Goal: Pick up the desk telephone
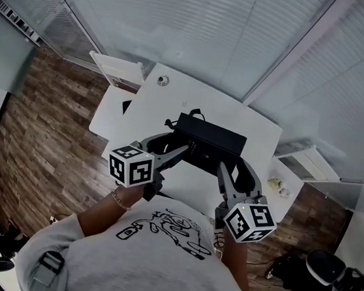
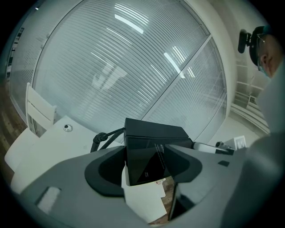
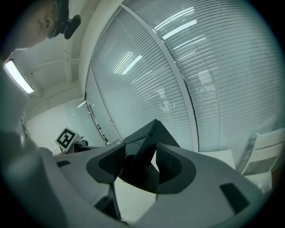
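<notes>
Between matte fingers (image 2: 182, 164), boxy black telephone (image 2: 149, 151).

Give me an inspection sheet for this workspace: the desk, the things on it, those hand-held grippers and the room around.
Surface: white table, mostly bare.
Job's things: black desk telephone, over the table's middle; cannot tell whether it is lifted.
Clutter: one small round item near the table's far corner.
Grippers: left hand-held gripper and right hand-held gripper, each closed on one end of the telephone.
Cables: black cord at the telephone's far side.
Surroundings: wooden floor; slatted blinds behind the table.
</notes>
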The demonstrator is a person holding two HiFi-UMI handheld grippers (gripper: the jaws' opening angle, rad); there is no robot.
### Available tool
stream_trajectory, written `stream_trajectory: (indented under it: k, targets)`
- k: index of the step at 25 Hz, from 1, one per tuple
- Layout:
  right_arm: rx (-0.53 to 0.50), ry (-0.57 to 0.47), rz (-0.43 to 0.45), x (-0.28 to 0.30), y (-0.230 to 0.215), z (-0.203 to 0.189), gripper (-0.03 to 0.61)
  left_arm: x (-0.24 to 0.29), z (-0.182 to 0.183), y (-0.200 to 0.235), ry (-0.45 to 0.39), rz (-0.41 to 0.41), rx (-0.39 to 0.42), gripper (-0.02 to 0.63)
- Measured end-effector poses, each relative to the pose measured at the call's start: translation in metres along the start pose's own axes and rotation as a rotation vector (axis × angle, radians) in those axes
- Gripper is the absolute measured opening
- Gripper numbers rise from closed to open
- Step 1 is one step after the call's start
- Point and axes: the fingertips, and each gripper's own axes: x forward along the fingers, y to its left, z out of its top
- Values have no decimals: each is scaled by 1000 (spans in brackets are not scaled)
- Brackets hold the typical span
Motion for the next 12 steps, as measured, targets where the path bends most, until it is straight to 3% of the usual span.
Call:
stream_trajectory:
  k: [12]
  targets:
    - [-1,0,-1,5,0,7,206,2,7,2,-2,-1,-12,273]
